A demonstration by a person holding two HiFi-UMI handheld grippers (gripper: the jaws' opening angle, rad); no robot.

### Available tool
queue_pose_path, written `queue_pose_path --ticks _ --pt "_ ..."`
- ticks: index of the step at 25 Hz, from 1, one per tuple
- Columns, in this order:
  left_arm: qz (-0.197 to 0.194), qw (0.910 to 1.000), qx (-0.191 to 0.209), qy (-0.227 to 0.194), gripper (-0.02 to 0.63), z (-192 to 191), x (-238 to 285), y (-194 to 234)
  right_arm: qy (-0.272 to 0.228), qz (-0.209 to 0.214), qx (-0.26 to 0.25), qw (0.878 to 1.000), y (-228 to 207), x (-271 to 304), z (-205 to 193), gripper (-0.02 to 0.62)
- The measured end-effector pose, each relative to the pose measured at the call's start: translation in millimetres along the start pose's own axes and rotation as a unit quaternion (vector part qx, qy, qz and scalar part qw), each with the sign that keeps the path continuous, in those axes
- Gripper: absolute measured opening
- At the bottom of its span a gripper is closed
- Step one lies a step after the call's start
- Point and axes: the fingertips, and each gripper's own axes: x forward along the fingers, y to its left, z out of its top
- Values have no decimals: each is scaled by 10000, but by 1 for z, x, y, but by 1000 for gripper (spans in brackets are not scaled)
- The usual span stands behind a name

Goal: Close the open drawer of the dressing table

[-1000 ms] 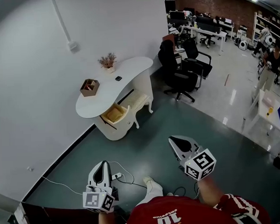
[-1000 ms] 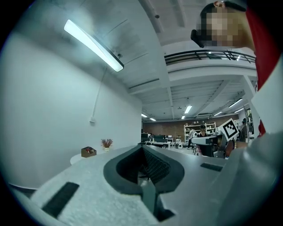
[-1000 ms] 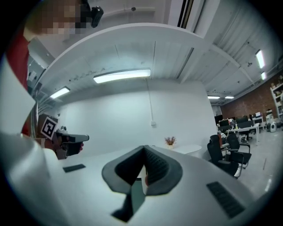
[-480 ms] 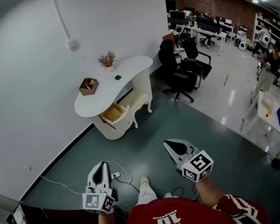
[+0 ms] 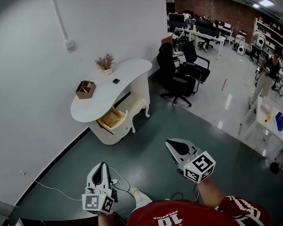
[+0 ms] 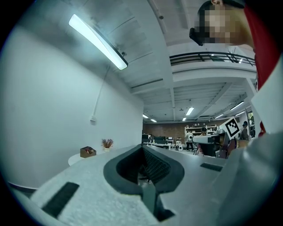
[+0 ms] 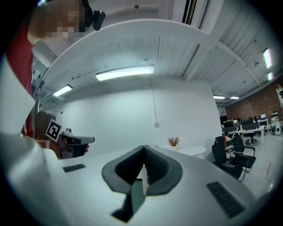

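— Where's the drawer (image 5: pixel 113 119) they're meant to shut?
— Over at about eleven o'clock from the person, well apart from both grippers. It hangs out of the front of the white desk (image 5: pixel 126 71), pulled open over the dark floor (image 5: pixel 147 142), and from up here you can see its pale wooden inside
— What's sitting on the desk?
— A small wooden box (image 5: pixel 85 89) at the nine o'clock end, a pot of dried flowers (image 5: pixel 105 63) back by the wall (image 5: pixel 28 68) at twelve, and a little dark object (image 5: pixel 116 81) between the two, nearer the middle of the top. A cream stool (image 5: pixel 134 105) is tucked under the top, just at three o'clock of the drawer
— And the grippers?
— The left gripper (image 5: pixel 104 164) is down at seven o'clock and the right gripper (image 5: pixel 170 142) at five, either side of the person's red shirt (image 5: pixel 182 217). Both point out level across the room. The left one is clenched, its jaw tips pressed together on themselves; the right one is just the same, clenched and carrying nothing
— Anything underfoot?
— A white power strip (image 5: pixel 117 179) with its cable lies on the floor just beside the left gripper, and a pale shoe (image 5: pixel 137 194) shows between the two grippers. Black office chairs (image 5: pixel 177 79) stand at one o'clock, just past the far end of the desk
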Motion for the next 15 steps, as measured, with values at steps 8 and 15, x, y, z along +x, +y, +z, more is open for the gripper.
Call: queue_pose_path --ticks 8,15 --pt "-85 9998 122 -95 -2 11 39 44 -160 -9 -106 9998 -6 63 15 0" --pt "39 9999 83 -65 -2 11 57 93 -453 31 -49 9990 -9 128 27 435"
